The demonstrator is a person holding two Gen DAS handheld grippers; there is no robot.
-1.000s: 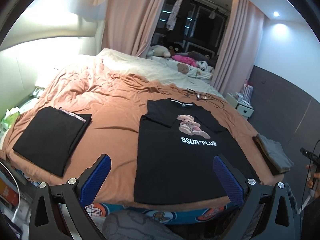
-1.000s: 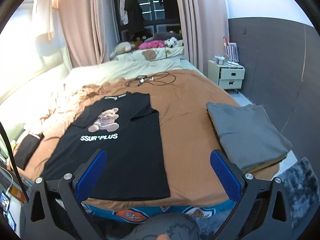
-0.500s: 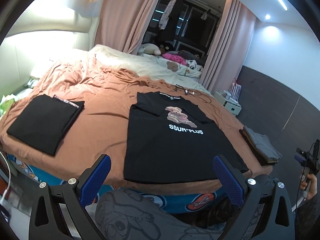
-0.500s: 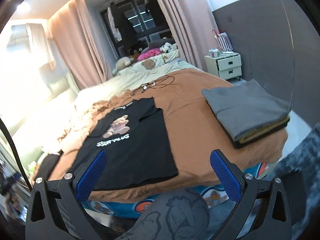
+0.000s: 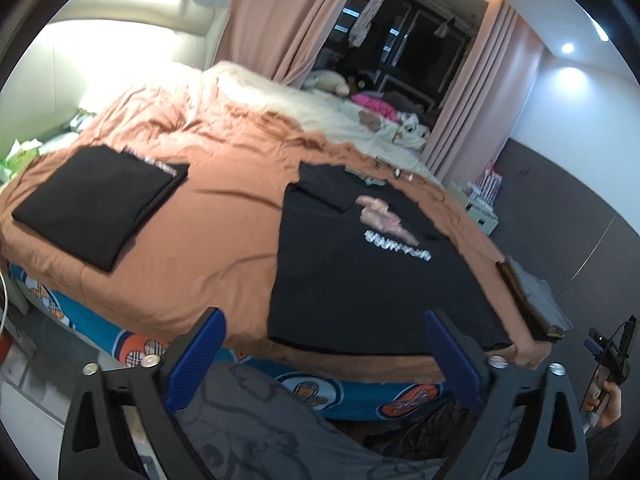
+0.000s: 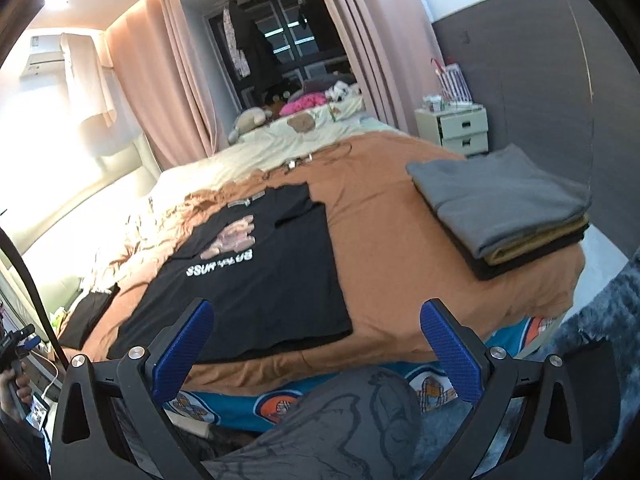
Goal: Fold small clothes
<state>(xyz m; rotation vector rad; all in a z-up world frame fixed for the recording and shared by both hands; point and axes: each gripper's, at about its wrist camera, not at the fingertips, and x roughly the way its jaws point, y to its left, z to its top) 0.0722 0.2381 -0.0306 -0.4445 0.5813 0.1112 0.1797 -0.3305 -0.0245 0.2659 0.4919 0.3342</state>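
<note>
Left wrist | T-shirt (image 5: 372,272) print blurred | both grippers' fingers (image 5: 196,356) apart, empty

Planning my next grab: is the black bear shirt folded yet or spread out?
Spread out: the shirt lies flat on the bed, print up, one sleeve showing.

Our left gripper (image 5: 324,354): black angular frame, two fingers faced with blue textured pads (image 5: 196,356), silver round screws at the knuckles. Our right gripper (image 6: 318,346): same build, same blue pads (image 6: 450,346). We wear grey fabric printed with dark line drawings (image 6: 340,428), seen below both.
</note>
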